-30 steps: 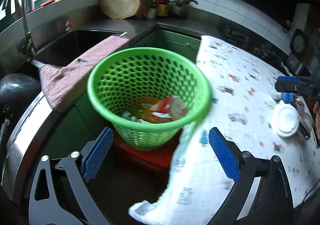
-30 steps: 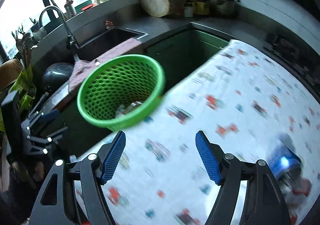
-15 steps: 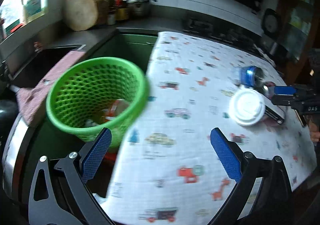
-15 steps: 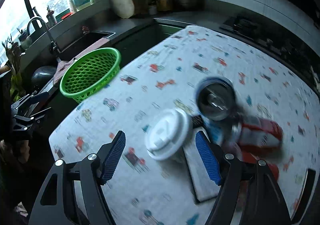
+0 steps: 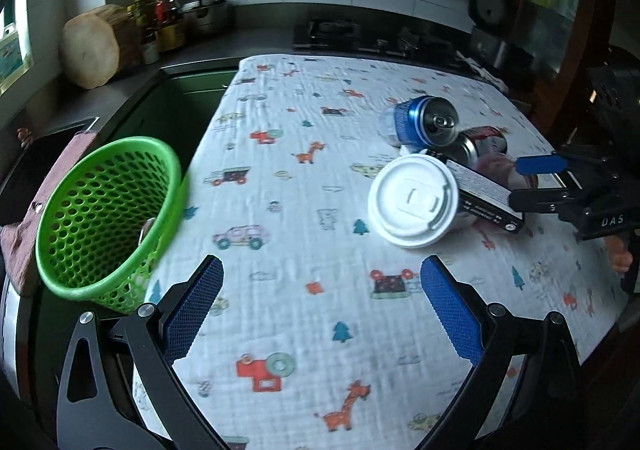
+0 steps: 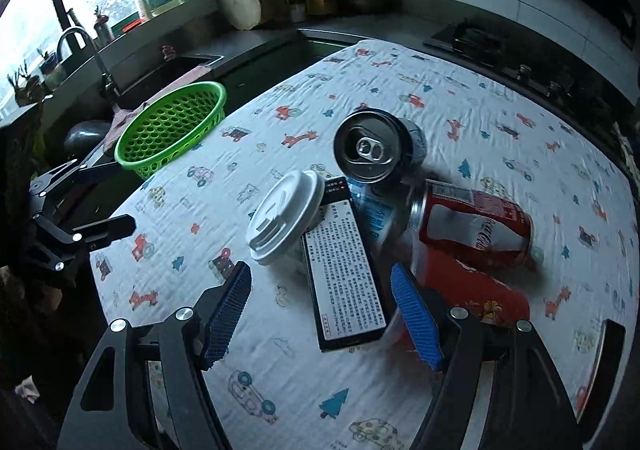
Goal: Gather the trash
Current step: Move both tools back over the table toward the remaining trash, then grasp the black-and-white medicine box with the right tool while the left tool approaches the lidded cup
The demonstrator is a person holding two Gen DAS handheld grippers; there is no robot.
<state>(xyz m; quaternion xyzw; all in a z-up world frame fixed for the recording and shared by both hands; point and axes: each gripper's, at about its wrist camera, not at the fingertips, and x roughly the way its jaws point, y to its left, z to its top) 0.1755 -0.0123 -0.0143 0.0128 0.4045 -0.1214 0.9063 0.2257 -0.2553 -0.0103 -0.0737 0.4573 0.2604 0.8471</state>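
Note:
A green mesh basket stands off the table's left edge, also in the right wrist view. Trash lies in a heap on the patterned cloth: a white-lidded cup, a black flat box, a blue can, a red cola can and a red packet. My right gripper is open, its fingers on either side of the box's near end. My left gripper is open and empty over bare cloth, short of the cup.
The cloth-covered table fills both views. A sink with a pink towel lies left of the basket. A wood block, bottles and a pot stand on the back counter, a stove behind the table.
Both grippers swung right, away from the basket toward the trash heap. The right gripper came down close over the black box. Both stayed open.

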